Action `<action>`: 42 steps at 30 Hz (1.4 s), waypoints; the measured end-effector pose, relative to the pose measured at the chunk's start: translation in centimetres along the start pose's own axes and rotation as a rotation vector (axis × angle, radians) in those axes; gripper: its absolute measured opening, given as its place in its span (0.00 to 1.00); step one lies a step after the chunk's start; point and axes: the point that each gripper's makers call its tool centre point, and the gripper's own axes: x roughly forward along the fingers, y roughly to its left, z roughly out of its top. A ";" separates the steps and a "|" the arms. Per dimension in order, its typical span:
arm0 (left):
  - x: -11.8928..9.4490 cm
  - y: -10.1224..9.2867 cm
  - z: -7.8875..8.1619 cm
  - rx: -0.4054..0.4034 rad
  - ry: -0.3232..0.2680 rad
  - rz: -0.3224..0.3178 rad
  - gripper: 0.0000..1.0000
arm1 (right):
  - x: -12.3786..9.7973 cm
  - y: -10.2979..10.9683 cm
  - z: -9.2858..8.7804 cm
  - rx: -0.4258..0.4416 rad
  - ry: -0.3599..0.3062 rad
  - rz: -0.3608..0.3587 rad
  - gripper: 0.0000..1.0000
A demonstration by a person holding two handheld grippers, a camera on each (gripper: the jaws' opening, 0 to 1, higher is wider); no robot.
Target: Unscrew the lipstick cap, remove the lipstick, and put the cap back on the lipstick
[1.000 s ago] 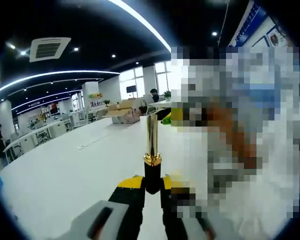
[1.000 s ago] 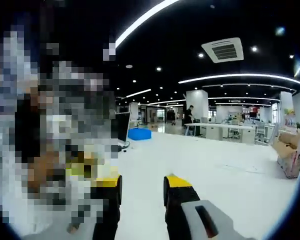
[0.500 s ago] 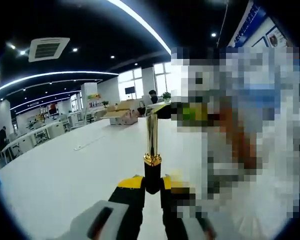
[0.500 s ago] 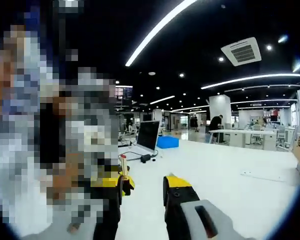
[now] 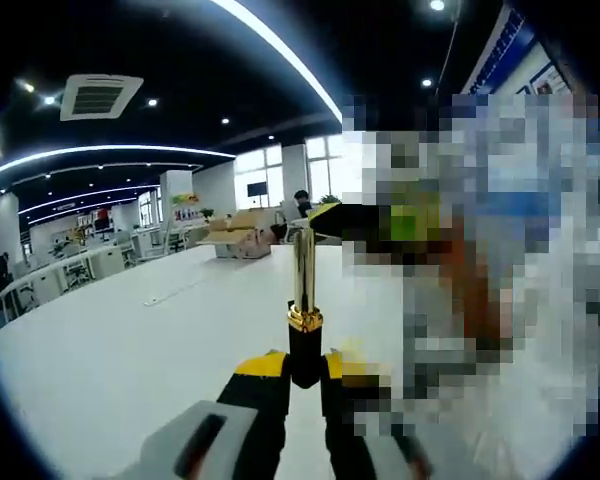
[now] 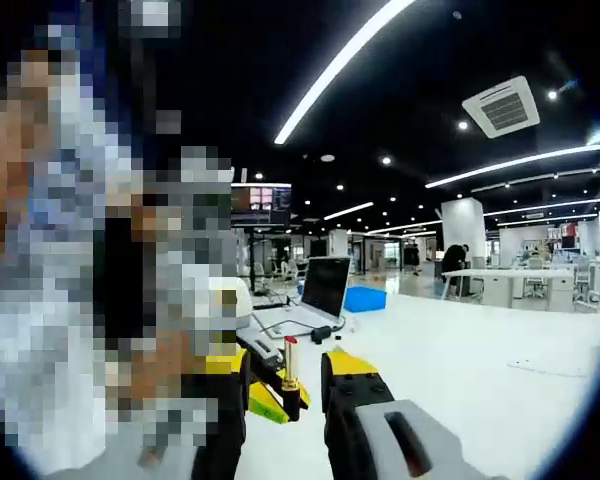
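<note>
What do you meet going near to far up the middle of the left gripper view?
Left tongs shut on the lipstick's black base → gold collar → gold lipstick tube standing upright → right tongs' yellow tip at the tube's top → white table and cardboard boxes beyond.

Open white table ahead
The lipstick (image 5: pixel 302 300) stands upright in the way; a laptop (image 6: pixel 320 293) sits at the table's (image 5: pixel 110 350) far edge.

Bright ceiling light strips (image 5: pixel 280 45) glare on the white table (image 5: pixel 130 340); edges bow with fisheye; background soft.
</note>
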 end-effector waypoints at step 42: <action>0.4 -3.5 1.7 0.084 -0.053 -0.099 0.13 | 1.4 2.2 -0.3 0.051 -0.015 0.082 0.20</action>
